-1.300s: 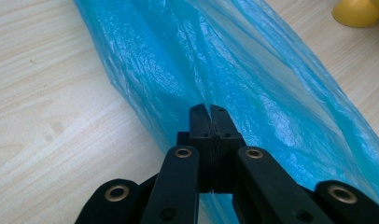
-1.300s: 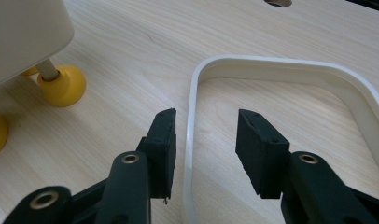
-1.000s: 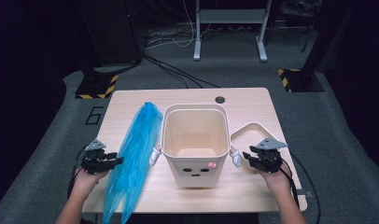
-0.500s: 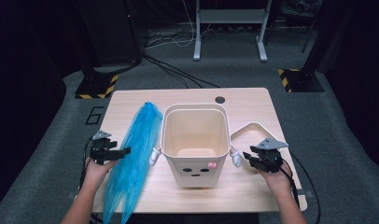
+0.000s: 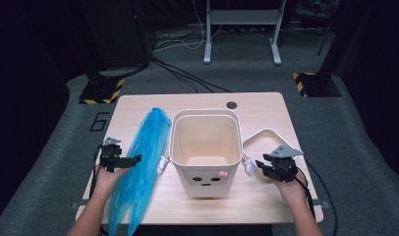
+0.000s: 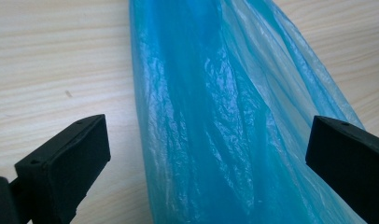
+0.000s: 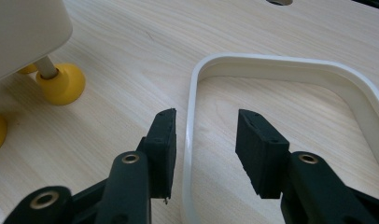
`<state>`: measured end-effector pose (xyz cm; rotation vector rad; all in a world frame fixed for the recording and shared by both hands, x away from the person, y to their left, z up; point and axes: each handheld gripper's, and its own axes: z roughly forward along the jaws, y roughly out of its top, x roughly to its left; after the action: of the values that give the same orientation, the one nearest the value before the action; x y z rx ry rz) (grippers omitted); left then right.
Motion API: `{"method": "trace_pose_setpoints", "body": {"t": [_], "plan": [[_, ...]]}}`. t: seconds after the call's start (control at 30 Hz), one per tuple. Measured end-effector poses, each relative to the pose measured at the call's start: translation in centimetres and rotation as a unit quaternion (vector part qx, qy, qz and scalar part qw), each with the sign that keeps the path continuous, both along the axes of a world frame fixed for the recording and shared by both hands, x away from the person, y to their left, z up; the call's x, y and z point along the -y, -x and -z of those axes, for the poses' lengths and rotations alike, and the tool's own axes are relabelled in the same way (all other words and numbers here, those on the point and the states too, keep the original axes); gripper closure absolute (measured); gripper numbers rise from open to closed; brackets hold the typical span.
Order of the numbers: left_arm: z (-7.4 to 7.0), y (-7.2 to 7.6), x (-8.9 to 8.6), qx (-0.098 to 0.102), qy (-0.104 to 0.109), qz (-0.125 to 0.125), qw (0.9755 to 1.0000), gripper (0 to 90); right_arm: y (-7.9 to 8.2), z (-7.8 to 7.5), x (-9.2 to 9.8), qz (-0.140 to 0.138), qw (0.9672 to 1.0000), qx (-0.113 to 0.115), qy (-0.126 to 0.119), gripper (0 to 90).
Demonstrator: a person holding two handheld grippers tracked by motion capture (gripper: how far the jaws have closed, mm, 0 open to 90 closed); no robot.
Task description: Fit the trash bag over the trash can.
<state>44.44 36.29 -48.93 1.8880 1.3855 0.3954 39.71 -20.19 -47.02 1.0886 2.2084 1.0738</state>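
Nearest the person, the left gripper (image 5: 131,160) is held spread wide over the blue plastic bag (image 5: 141,167), its jaws having just been opening; the film lies between them, ungripped, presumably so a fresh hold can be taken. The bag is laid lengthwise along the table (image 5: 266,105), just left of the cream bin (image 5: 205,147), likely ready for lining it. The right gripper (image 7: 204,142) is kept half spread astride the near rim of the white ring frame (image 7: 281,63), not pinching it. The frame is left flat beside the bin, probably to clamp the bag afterwards
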Motion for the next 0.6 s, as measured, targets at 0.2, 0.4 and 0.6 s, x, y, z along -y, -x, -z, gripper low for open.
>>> {"method": "trace_pose_setpoints", "body": {"t": [0.2,0.4,0.6], "plan": [[0.8,-0.3,0.6,-0.014,-0.013,0.009,0.9998,0.0,0.0,0.0,0.0,0.000,1.0000,-0.001,-0.001,57.2],[1.4,-0.7,1.0,-0.025,-0.028,0.017,0.9991,0.0,0.0,0.1,-0.1,-0.001,1.0000,-0.004,-0.001,57.2],[2.2,-1.0,1.4,-0.039,-0.029,0.031,0.9984,0.0,0.0,0.0,0.0,-0.003,1.0000,-0.002,-0.001,57.3]]}}
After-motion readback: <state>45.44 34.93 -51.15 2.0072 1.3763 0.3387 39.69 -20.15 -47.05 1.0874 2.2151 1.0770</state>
